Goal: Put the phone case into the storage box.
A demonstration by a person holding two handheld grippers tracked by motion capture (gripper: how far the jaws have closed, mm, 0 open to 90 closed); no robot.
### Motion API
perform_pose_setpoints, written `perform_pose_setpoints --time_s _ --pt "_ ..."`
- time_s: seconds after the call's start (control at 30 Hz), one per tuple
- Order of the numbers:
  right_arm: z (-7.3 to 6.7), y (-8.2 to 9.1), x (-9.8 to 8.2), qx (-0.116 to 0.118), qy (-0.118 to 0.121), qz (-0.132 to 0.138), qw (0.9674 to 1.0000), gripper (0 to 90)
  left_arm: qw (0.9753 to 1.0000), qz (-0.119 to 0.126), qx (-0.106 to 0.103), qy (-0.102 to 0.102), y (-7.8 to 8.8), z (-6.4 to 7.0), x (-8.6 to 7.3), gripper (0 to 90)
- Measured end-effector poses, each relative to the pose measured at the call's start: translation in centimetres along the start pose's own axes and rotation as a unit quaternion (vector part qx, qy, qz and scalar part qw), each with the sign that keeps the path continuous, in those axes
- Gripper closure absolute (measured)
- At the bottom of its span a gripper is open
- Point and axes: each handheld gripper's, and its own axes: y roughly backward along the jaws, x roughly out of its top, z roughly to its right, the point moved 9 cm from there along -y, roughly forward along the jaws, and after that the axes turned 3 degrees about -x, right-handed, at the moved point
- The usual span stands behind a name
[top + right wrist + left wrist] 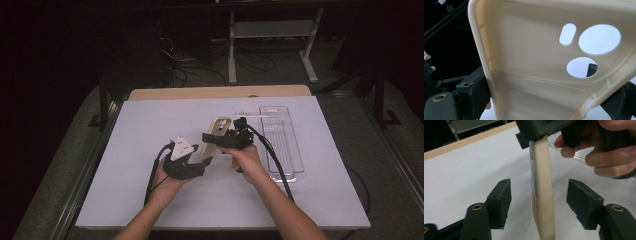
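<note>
High view: above a white table [150,200], the right gripper [215,138] clamps the upper part of a cream phone case [216,137], which stands tilted. The left gripper [199,159] sits at the case's lower end, hand beneath. A clear tray [285,150] lies to the right; the room beyond is dark, with cables on the floor.

Left gripper view: its jaws stand wide apart, the case [542,195] edge-on between them, touching neither pad.

Right gripper view: the case's [529,70] inside, with three camera cutouts, held across its jaws.
</note>
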Motion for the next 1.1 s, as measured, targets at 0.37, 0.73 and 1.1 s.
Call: perform_pose_setpoints --time_s 0.37,0.73,1.1 --pt "0.1 0.0 0.1 -0.006 0.013 0.004 0.9999 9.7 0.9981 -0.013 -0.059 -0.012 2.2 -1.2 -1.0 21.4" --pt "0.2 0.3 0.4 -0.022 0.029 0.007 0.9993 9.9 0.9964 -0.019 -0.079 -0.022 4.5 -2.6 -3.6 9.7" --pt "0.2 0.7 1.8 -0.039 0.032 0.014 0.9986 10.0 0.9957 -0.029 -0.088 -0.013 5.7 -3.7 -6.8 2.0"
